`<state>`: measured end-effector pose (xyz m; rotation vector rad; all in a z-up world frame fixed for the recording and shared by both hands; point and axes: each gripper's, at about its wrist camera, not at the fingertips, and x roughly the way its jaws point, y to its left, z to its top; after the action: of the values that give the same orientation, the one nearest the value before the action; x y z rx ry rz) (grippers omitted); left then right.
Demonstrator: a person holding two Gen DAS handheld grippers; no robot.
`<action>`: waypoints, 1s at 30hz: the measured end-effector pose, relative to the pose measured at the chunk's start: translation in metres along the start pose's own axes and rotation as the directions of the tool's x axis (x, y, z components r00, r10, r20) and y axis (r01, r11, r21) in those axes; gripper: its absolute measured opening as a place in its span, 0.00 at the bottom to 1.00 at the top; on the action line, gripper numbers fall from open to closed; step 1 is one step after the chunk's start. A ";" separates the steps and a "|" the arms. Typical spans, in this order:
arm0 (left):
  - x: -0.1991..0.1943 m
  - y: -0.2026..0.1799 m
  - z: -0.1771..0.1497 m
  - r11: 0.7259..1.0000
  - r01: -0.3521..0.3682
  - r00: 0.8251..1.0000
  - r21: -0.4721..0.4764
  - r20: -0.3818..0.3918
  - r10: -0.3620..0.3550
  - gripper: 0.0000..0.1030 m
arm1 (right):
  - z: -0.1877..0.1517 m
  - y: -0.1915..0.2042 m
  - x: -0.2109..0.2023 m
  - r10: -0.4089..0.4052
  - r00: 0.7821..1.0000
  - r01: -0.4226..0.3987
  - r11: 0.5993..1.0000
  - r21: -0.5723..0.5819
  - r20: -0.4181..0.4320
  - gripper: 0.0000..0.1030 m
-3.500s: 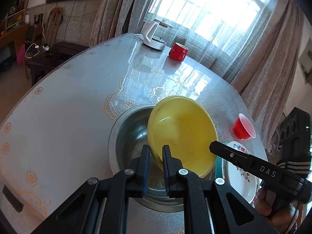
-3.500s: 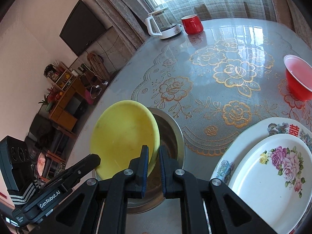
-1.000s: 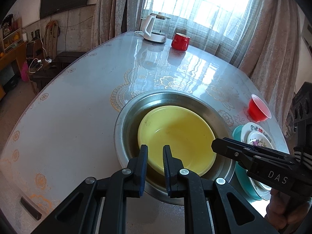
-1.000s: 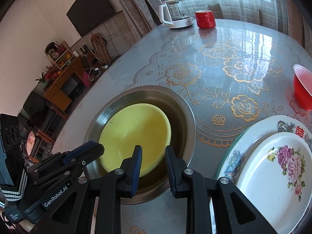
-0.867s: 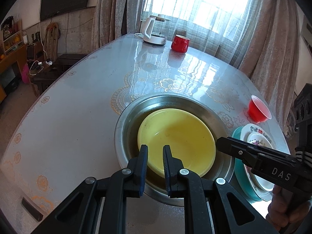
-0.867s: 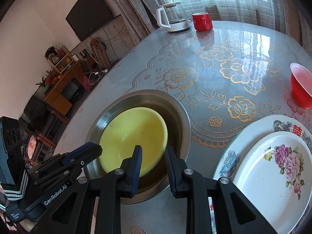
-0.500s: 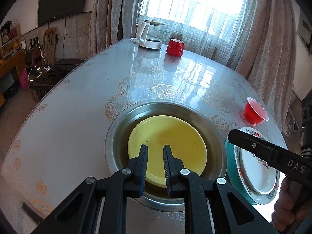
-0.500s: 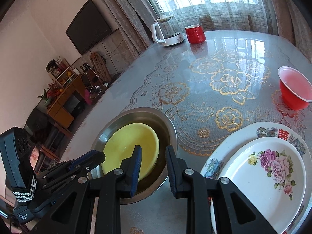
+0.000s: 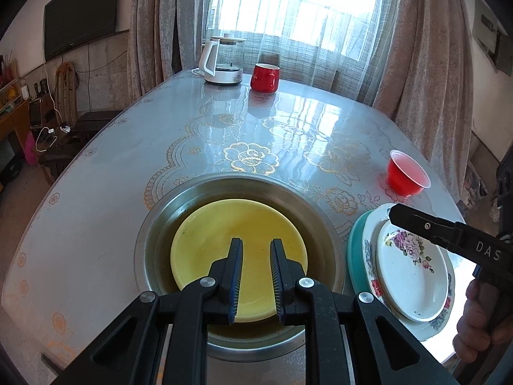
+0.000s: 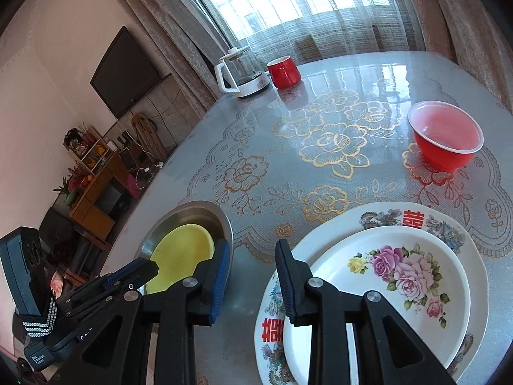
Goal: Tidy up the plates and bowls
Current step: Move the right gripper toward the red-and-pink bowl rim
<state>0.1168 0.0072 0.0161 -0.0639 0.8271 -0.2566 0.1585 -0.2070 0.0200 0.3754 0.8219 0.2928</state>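
A yellow plate [image 9: 224, 224] lies flat inside a steel basin [image 9: 243, 182] on the table. My left gripper [image 9: 255, 243] hovers over the plate's near part, open by a narrow gap, nothing between its fingers. To the right stands a stack: a white rose-patterned plate [image 9: 410, 272] on a larger floral plate, on a teal one [image 9: 356, 250]. My right gripper [image 10: 253, 245] is open and empty above the table between the basin [image 10: 205, 213] and the rose plate [image 10: 400, 276]. A red plastic bowl [image 10: 445, 141] stands beyond the stack.
A white kettle [image 9: 222, 61] and a red mug [image 9: 264, 77] stand at the table's far end by the curtained window. The table edge runs close to the stack on the right. A person's hand [image 9: 474, 320] holds the right gripper.
The yellow plate, earlier held tilted by both grippers, now lies flat in the basin. Both grippers have let go and drawn back; the right one swung toward the plate stack, jaws a little wider.
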 end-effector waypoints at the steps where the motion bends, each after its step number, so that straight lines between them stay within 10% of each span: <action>1: 0.001 -0.002 0.001 1.000 0.002 1.000 0.006 0.000 -0.002 0.18 | 0.001 -0.004 -0.003 -0.005 1.000 0.005 1.000 0.009 0.006 0.29; 30: 0.052 -0.120 0.050 0.976 0.128 0.989 0.176 -0.090 -0.113 0.26 | 0.010 -0.150 -0.075 -0.239 0.964 0.197 0.938 0.286 0.118 0.34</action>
<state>0.1633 -0.1245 0.0311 0.0677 0.8768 -0.4506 0.1340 -0.3731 0.0104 0.5520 0.7477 -0.0591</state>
